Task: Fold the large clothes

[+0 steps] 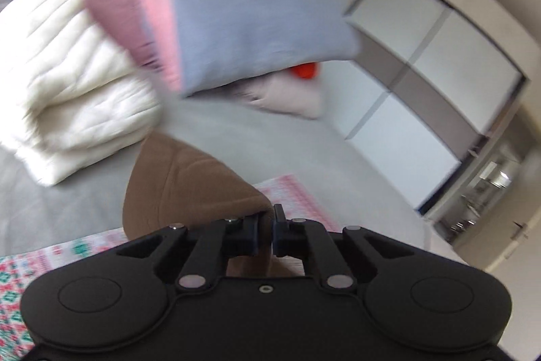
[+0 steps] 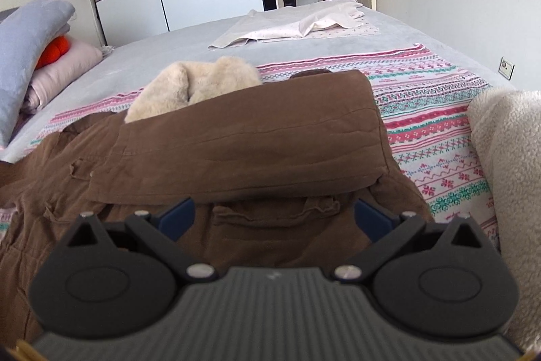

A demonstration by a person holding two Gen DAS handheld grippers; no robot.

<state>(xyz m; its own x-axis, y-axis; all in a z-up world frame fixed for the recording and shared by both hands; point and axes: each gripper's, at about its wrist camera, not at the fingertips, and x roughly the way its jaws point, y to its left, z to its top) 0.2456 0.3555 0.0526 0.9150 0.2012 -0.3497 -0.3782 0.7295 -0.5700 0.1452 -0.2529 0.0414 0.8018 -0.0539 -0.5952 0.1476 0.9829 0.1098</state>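
Left wrist view: the left gripper (image 1: 267, 225), at bottom centre, is clamped on a fold of the brown coat (image 1: 182, 188), which rises at centre over the grey bed (image 1: 236, 137). A white quilt (image 1: 67, 73) sits at left.

Right wrist view: the right gripper (image 2: 274, 219) is spread wide above the coat (image 2: 236, 144), which lies across the lower frame on a patterned blanket (image 2: 436, 124), its fur hood (image 2: 189, 83) at centre.
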